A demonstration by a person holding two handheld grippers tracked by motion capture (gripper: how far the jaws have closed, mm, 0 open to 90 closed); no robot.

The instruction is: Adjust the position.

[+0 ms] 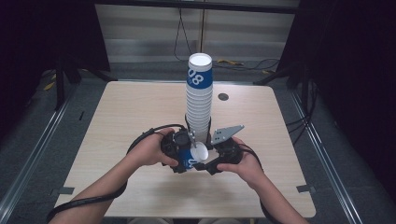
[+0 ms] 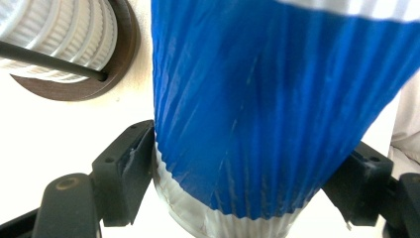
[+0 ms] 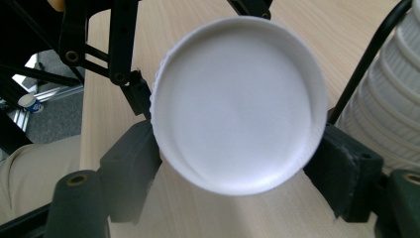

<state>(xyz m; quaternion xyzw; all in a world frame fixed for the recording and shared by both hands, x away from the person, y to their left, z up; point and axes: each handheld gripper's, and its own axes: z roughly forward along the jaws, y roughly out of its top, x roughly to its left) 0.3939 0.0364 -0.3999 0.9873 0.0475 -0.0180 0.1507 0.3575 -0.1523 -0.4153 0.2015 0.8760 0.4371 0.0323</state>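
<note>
A light, thin paper cup (image 1: 193,156), easily crushed, is held gently by its sides near the tall stack (image 1: 199,100), pinched by both the left tool (image 1: 183,157) and the right tool (image 1: 208,161).

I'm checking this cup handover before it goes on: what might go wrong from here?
1. The single cup is thin pleated paper, and both the left tool and the right tool pinch it, so squeezing harder might crush or crease it.
2. The tall cup stack stands right behind the tools; a nudge to its lower part might topple it.
3. If the left tool lets go early, the right tool's hold near the cup's base could slip.
</note>
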